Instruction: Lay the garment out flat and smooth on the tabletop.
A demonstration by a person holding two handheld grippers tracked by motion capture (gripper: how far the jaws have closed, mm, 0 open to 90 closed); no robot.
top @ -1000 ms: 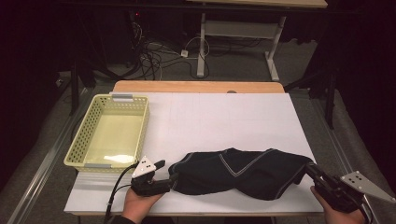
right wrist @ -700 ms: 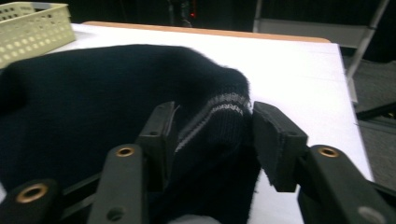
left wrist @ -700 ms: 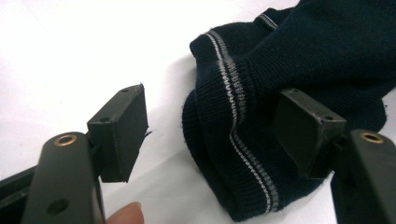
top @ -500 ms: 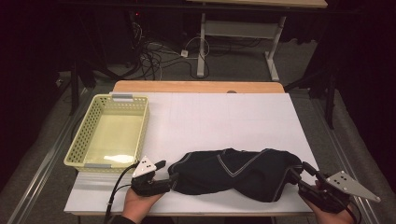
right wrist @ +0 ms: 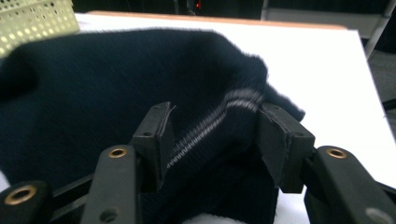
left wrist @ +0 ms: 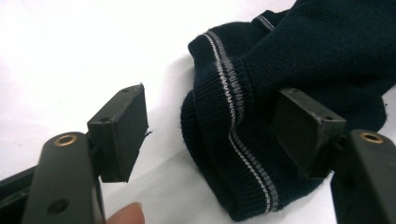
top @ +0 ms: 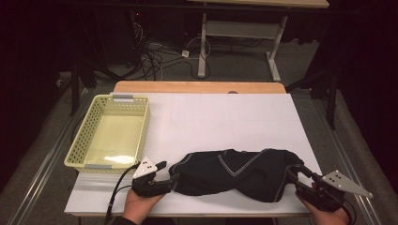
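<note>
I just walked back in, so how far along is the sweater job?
Early. The dark sweater lies bunched on the white table; the yellow basket is empty. The left gripper stands open around a striped edge. The right gripper has just been opening, cloth between its jaws. Folding or putting it away probably remains.

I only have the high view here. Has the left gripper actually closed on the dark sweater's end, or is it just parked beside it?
Observer: Not closed. The left gripper is open, with a striped ribbed edge of the sweater lying between its jaws. One pad hangs over bare table.
Operator: And the right one?
Observer: The right gripper has just been opening its jaws. Another grey-striped ribbed edge sits between them, unclamped.
</note>
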